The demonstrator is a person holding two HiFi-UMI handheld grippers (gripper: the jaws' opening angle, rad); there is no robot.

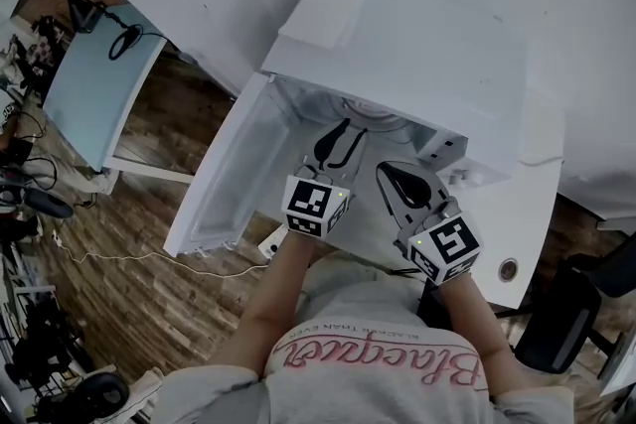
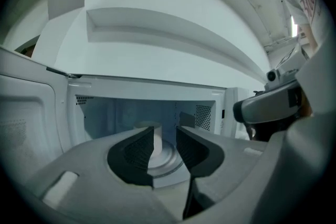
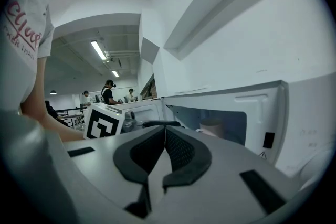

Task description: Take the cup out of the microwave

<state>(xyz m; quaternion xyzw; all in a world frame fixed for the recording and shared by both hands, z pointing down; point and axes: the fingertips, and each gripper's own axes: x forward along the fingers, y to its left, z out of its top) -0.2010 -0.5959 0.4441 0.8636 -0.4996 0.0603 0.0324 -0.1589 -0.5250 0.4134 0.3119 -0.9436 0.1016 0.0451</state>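
A white microwave stands on a white table with its door swung open to the left. In the left gripper view a pale cup stands upright on the glass turntable inside the cavity. My left gripper is open at the microwave's mouth, short of the cup, which shows through the gap between its jaws. In the head view the microwave's top hides the cup. My right gripper is shut and empty, held just outside the opening to the right; its view shows the cup inside.
The microwave's control panel wall is close on the right gripper's right. A light blue desk stands left of the table, and a dark chair at the right. People stand far off in the room.
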